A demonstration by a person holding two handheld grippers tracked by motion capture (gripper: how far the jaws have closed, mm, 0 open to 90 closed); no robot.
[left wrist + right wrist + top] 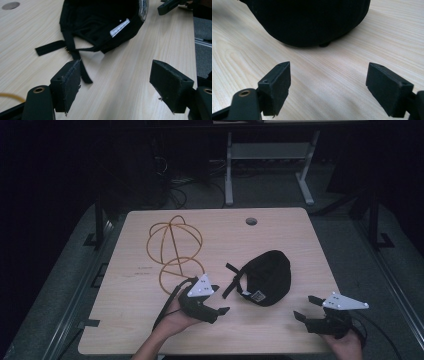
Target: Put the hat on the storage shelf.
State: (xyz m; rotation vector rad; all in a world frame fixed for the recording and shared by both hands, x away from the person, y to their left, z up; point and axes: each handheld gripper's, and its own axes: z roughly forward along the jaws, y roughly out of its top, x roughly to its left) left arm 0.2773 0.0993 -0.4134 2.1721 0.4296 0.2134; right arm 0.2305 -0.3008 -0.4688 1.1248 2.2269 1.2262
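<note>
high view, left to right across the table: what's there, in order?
Wire frame → left gripper → black cap → right gripper. Both grippers open, holding nothing.

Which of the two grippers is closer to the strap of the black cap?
The left gripper: the cap's strap lies by its jaw, while the right gripper faces the cap's rounded crown.

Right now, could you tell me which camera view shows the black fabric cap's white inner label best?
The left gripper view: the white inner label shows inside the black fabric cap. The high view shows it small; the right gripper view shows the cap's dark outside.
</note>
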